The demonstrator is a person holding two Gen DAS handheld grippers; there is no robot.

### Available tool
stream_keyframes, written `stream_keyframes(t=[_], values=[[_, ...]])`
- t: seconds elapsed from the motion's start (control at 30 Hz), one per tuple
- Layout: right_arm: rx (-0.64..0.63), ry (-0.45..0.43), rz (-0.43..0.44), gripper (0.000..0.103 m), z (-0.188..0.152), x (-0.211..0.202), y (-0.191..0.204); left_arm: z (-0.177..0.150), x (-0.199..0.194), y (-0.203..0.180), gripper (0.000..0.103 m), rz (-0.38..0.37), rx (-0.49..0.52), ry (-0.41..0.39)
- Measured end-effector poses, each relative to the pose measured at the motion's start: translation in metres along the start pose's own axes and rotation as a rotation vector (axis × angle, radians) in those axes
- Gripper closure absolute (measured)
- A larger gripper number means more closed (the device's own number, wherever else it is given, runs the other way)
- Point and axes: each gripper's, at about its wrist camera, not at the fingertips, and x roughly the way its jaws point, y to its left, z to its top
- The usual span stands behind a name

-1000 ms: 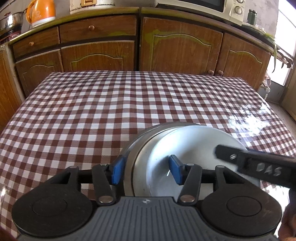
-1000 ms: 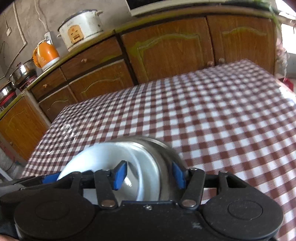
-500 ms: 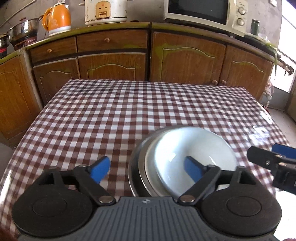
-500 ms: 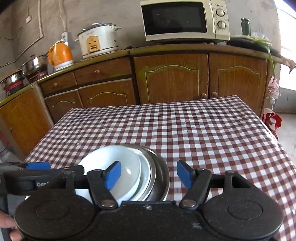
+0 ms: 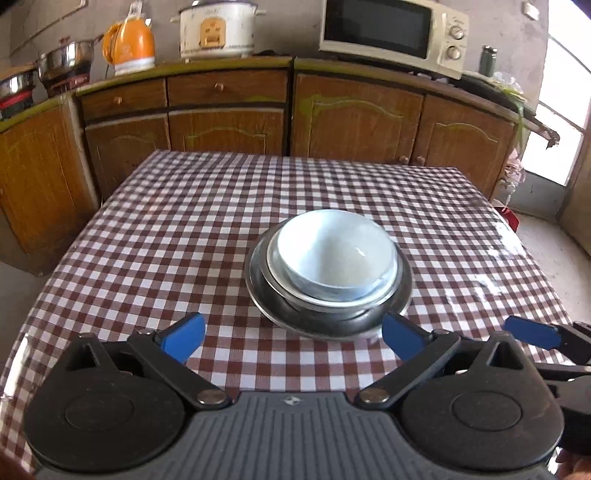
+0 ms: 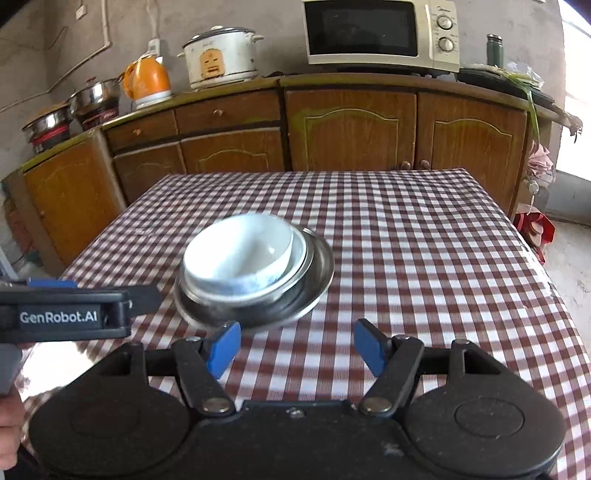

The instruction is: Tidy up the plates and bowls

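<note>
A white bowl [image 5: 334, 251] sits nested in a white plate [image 5: 384, 290], which rests in a wide steel dish [image 5: 325, 317] on the checked table. The stack also shows in the right wrist view, with the bowl [image 6: 240, 251] on top of the steel dish [image 6: 317, 273]. My left gripper [image 5: 293, 338] is open and empty, just short of the stack's near rim. My right gripper [image 6: 297, 345] is open and empty, near and slightly right of the stack. Each gripper shows at the edge of the other's view.
The red-and-white checked table [image 5: 184, 229] ends at wooden cabinets [image 5: 354, 114] behind. A microwave [image 5: 391, 33], a rice cooker [image 5: 218, 29], an orange kettle [image 5: 127, 44] and steel pots [image 6: 94, 99] stand on the counter.
Both grippers have opened wide, let go of the stack's rims and drawn back and up. The stack of dishes stays on the table.
</note>
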Motion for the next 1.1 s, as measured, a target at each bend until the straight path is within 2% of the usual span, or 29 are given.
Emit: stream_keyframes(t=[0.47, 1.1], values=[[-0.037, -0.016, 0.026, 0.022, -0.01, -0.024, 0.01, -0.014, -0.023, -0.006, 0.0, 0.016, 0.005, -0.021], [-0.037, 0.003, 0.033, 0.022, -0.012, -0.02, 0.011, -0.019, -0.021, -0.006, 0.0, 0.022, 0.008, -0.016]])
